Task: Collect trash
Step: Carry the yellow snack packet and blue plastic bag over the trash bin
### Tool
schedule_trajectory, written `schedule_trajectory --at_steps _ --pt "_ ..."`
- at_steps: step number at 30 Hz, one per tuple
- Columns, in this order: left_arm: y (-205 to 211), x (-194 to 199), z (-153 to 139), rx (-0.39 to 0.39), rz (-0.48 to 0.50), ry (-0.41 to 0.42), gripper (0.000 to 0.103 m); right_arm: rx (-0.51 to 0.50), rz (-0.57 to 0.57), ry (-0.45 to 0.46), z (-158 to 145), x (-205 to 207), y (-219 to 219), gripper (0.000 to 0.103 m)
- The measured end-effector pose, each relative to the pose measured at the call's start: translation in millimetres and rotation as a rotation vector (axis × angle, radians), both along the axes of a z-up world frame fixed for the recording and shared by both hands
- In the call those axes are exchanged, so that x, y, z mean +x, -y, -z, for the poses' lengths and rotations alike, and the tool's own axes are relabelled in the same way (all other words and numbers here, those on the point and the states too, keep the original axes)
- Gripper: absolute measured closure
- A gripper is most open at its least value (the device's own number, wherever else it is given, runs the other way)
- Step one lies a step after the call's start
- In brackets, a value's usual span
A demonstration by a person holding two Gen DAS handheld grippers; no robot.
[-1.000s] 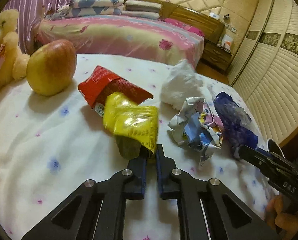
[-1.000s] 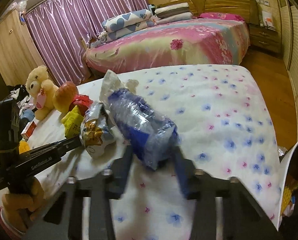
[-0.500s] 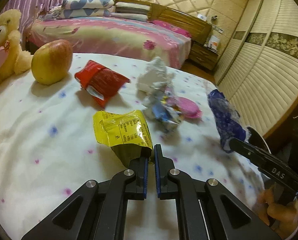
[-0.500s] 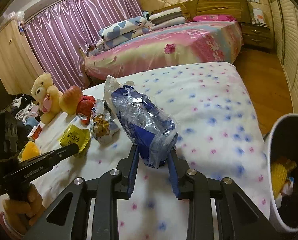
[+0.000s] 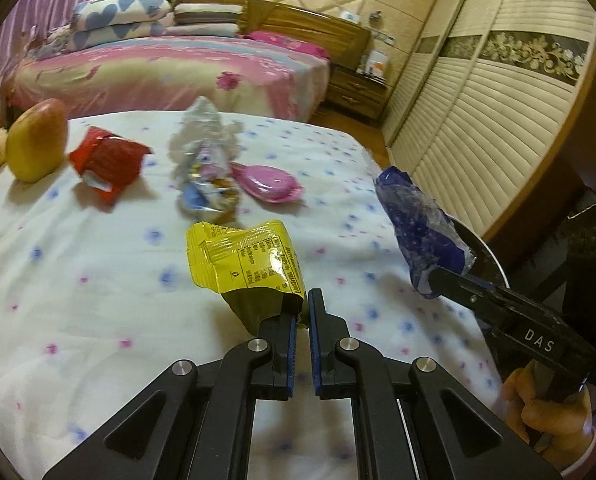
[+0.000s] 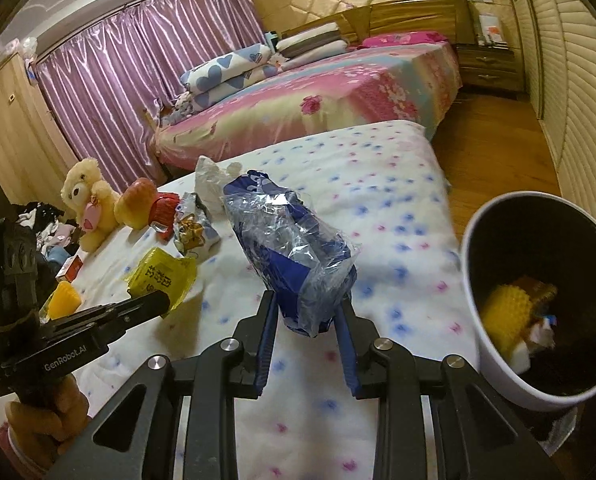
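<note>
Both claws tilt downward over the flowered sheet [image 5: 98, 280]. Left claw [image 5: 303, 312] has its jaws nearly touching, pinching the bottom edge of a yellow packet [image 5: 244, 258] that stands up toward 11 o'clock. Right claw [image 6: 307, 312] has just been closing and clamps a blue plastic bag [image 6: 294, 256], which leans toward 11 o'clock. A white bin [image 6: 494, 352] with scraps inside sits at 3 o'clock of that bag, just off the bed edge. A hand [image 5: 546, 412] grips the right tool's handle from below.

"DAS" on right gripper [image 5: 438, 276], "GenRobot.AI" on left gripper [image 6: 160, 302]
</note>
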State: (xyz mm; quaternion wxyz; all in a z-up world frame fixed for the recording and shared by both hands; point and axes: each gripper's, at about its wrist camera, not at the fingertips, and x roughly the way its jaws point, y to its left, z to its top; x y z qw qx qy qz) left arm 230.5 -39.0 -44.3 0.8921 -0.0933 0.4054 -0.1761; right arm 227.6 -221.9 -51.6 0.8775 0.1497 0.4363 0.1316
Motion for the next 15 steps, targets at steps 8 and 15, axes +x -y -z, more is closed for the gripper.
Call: schedule_trajectory --at_steps 8,15 --pt "34.1 2.4 1.0 0.008 0.062 -0.001 0.099 -0.006 0.052 -0.007 -0.6 -15.1 26.8 0.074" --pt "63.9 12.1 5.7 0.020 0.115 -0.003 0.099 -0.016 0.096 -0.009 -1.1 -25.3 50.3 0.074"
